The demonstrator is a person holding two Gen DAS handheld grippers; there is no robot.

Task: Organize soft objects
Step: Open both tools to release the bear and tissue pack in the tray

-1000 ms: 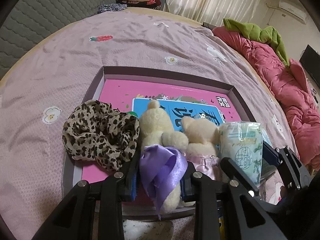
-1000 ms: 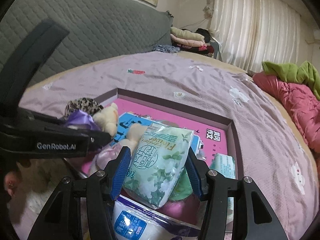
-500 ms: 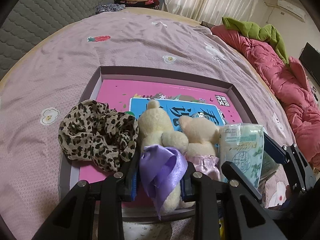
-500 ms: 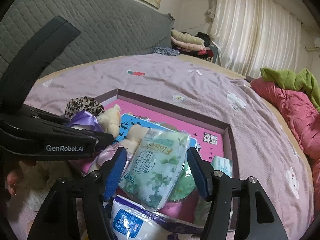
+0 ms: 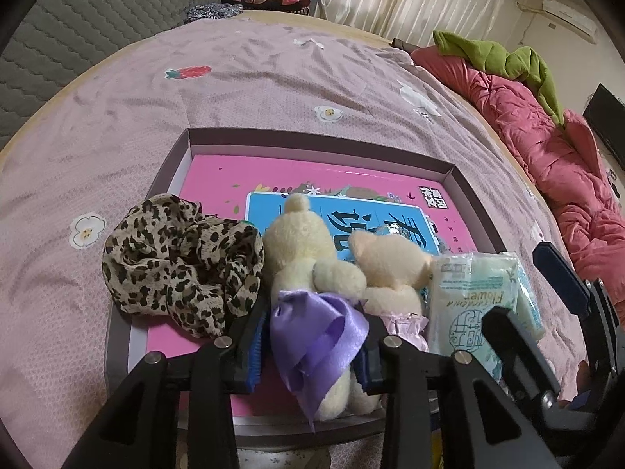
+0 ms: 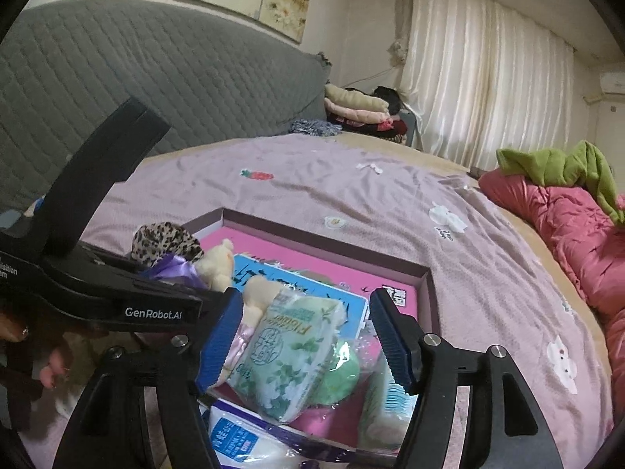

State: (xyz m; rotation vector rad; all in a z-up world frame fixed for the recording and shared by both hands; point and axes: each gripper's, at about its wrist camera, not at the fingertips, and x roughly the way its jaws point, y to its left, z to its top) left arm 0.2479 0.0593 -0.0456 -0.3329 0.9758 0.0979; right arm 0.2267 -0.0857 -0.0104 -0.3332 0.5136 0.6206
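Fingers on both grippers are easing apart, and that is the change that matters. Starting at the left of the tray, the leopard-print scrunchie lies over the near-left corner, half on the pink box bottom and half over the rim, touched by nothing. Just to its right the left gripper has its blue pads either side of the purple satin bow on the cream plush bear; a second ago they pinched the ribbon, now the jaws are opening and slack shows on both sides, so the bear looks set down on its back inside the tray, resting against a second, paler plush toy. Further right, the right gripper has let go far more plainly: its jaws were pressed on the green-and-white tissue packet a second ago and are opening now, with clear space on the far side of the packet, which leans on the other wrapped soft goods piled in the tray's near-right corner. My reading is that both items are delivered and the release is nearly done; the packet sits tilted and may slump once the fingers clear. Beyond the tray the mauve bedspread carries nothing else that needs sorting within view.
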